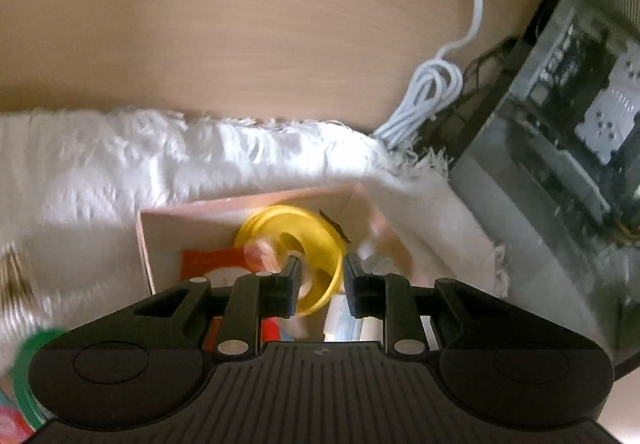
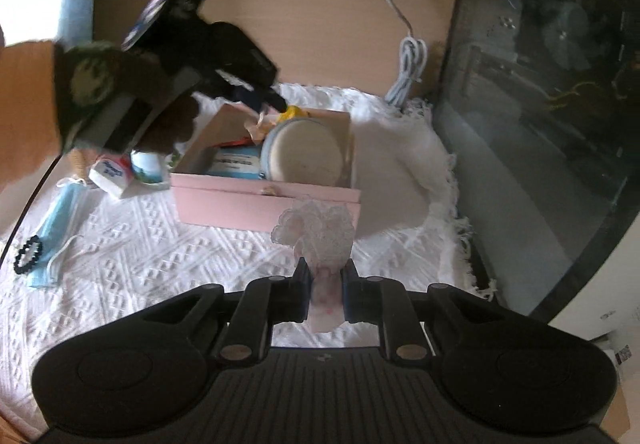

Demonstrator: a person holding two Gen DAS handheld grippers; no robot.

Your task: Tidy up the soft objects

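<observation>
The pink box point(image 2: 266, 200) is partly filled; right gripper point(image 2: 325, 280) fingers clamp a lacy cloth point(image 2: 316, 228), left gripper point(image 1: 320, 272) fingers stand apart above the box, and a face mask point(image 2: 60, 220) remains on the white mat point(image 2: 160, 256).

green ring point(image 1: 24, 372) cut off at edge, box point(image 1: 192, 220) contents blurred

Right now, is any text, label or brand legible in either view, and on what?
None can be read.
White packet beside the pink box: blue print, too blurred.
Blue packet inside the box: dark lines, too small.
Red card in the box: marks blurred.
</observation>
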